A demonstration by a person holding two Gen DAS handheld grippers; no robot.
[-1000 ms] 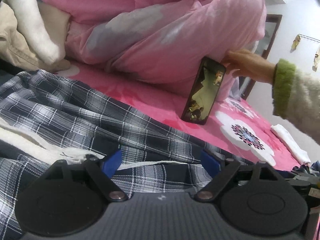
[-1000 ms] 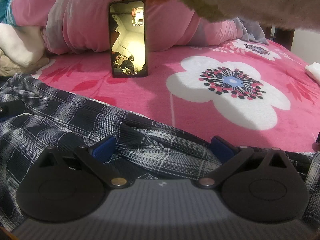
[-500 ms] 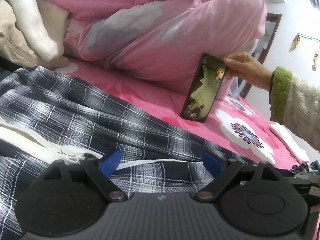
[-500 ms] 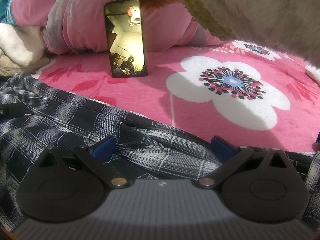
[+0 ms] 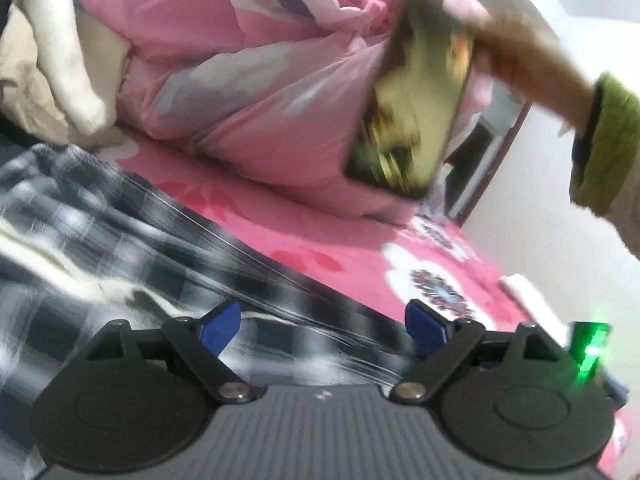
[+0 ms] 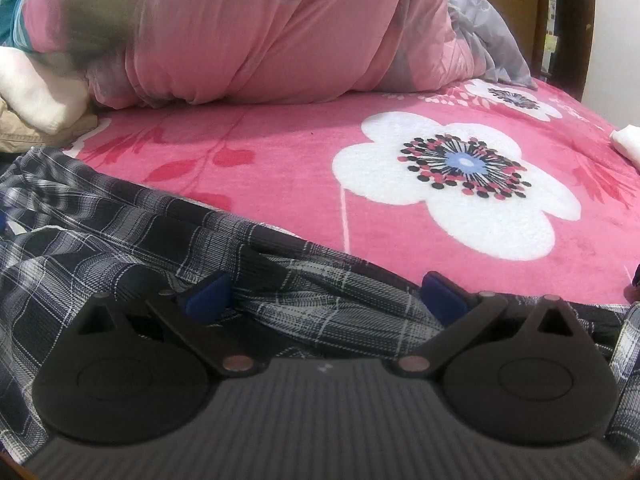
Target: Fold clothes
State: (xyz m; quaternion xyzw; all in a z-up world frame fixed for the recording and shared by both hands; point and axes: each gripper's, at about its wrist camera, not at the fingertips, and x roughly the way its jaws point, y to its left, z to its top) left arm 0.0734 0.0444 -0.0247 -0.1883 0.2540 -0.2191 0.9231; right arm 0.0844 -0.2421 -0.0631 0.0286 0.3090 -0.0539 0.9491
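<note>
Two changes since earlier: phone (image 5: 416,120) is off the bed (image 6: 304,184), lifted in a hand (image 5: 516,60). Both grippers, left (image 5: 322,326) and right (image 6: 326,294), gape wide over the plaid shirt (image 6: 120,240) on the bed, pinching nothing.

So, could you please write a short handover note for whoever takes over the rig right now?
Left tongs: open, empty, above the plaid garment.
Right tongs: open, a ridge of the same garment lies between the pads, not pinched.
A bare hand is lifting a phone off the pink floral blanket; that view is blurred.
Done: no fold visible, garment lies rumpled.
Left: flatten and fold it.
</note>
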